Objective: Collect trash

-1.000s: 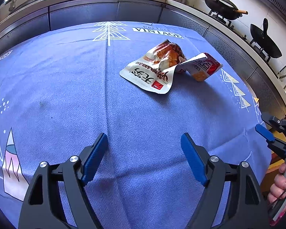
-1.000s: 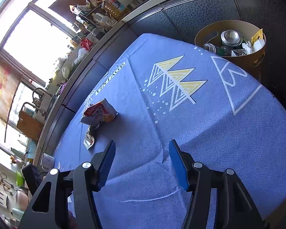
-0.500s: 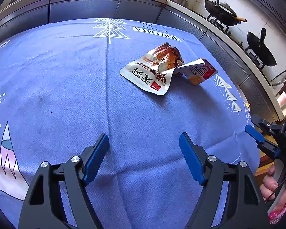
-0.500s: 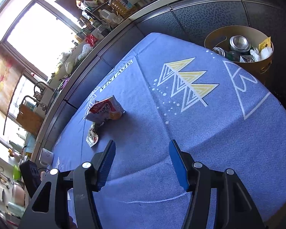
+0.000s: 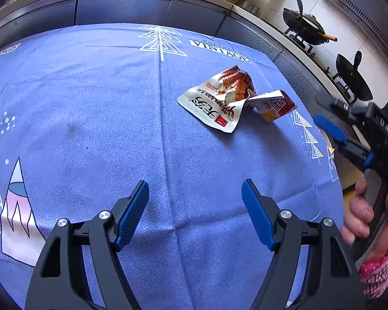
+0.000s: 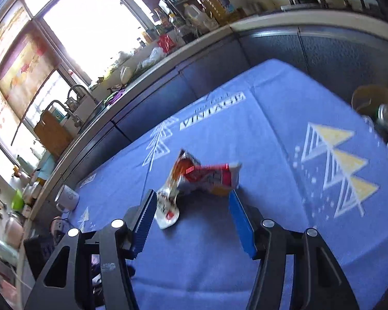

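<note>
Your left gripper (image 5: 195,204) hangs over the blue tablecloth (image 5: 90,129) with its jaws apart and nothing between them. Only bare cloth lies under it. There is a lot of free cloth on its left side and in front of it, so you have room there.

The trash is two wrappers lying together in the far right part of the table. The white snack bag (image 5: 214,103) lies crumpled on the cloth. The red and white wrapper (image 5: 274,104) touches its right side and sits nearer to the right edge of the table. Both are well apart from your left gripper.

Your right gripper (image 6: 192,214) points at the two wrappers from the table's right side. Its jaws are apart and hold nothing. In the right wrist view the white snack bag (image 6: 168,206) lies just beside the left finger (image 6: 144,222), and the red and white wrapper (image 6: 209,178) lies just past the tip of the right finger. This view is blurry, so you cannot tell if a finger touches them.

Dark cabinets (image 5: 121,10) run close along the far edge of the table. A round bin (image 6: 375,108) with a can in it stands off the far right corner.
</note>
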Tool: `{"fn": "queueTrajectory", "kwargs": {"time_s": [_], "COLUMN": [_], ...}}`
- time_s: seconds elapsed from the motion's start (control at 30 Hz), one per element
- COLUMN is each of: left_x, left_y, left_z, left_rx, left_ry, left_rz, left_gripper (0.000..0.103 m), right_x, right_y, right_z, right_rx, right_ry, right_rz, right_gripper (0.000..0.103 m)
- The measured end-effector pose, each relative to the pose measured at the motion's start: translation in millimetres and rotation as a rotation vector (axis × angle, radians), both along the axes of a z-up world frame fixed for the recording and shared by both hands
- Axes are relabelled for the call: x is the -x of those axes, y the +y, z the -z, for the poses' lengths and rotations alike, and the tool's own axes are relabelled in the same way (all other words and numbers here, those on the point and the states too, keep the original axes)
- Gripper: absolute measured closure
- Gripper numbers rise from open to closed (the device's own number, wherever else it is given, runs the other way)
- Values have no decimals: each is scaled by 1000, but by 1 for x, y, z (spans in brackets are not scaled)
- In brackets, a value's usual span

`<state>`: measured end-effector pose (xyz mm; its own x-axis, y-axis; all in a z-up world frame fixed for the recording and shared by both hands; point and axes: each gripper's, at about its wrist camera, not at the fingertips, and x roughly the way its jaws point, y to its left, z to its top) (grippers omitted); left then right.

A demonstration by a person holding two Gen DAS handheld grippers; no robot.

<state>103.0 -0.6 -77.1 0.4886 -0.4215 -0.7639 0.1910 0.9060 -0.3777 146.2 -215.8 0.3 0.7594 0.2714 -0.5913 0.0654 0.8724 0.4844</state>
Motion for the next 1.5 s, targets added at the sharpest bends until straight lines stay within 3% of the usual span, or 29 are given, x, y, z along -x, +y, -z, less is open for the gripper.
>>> {"fn": "queueTrajectory", "kwargs": {"time_s": [0.07,0.17,0.27,0.5,0.57,0.7,0.93,1.17,1.5], "left_x": [1,1,1,-5,-7,-6,-2,-2,2], "left_y": [4,9,13,15,12,1,-8,-7,-5], "left_z": [1,3,4,5,4,-1,1,5,8], "left_rx": [-3,-2,4,51,84,96,90,91,91], "left_ry": [4,12,17,44,54,53,68,84,77], "left_rz": [-2,-11,-21,-14,2,29,46,45,47], "left_gripper": [30,30,30,30,30,30,30,29,28], "right_x": [-20,-56,-71,1,22,43,43,47,49], "right_y": [-6,-21,-25,34,41,21,-18,-24,-23], "right_z": [-7,1,22,49,52,47,54,76,77], "right_rx": [44,14,-30,-49,-47,-94,-186,-250,-248], "right_ry": [-14,44,145,211,204,170,188,228,223], "right_rz": [18,19,-7,-274,-306,-242,-147,-116,-119], "right_gripper": [43,44,58,58,58,58,57,59,59]}}
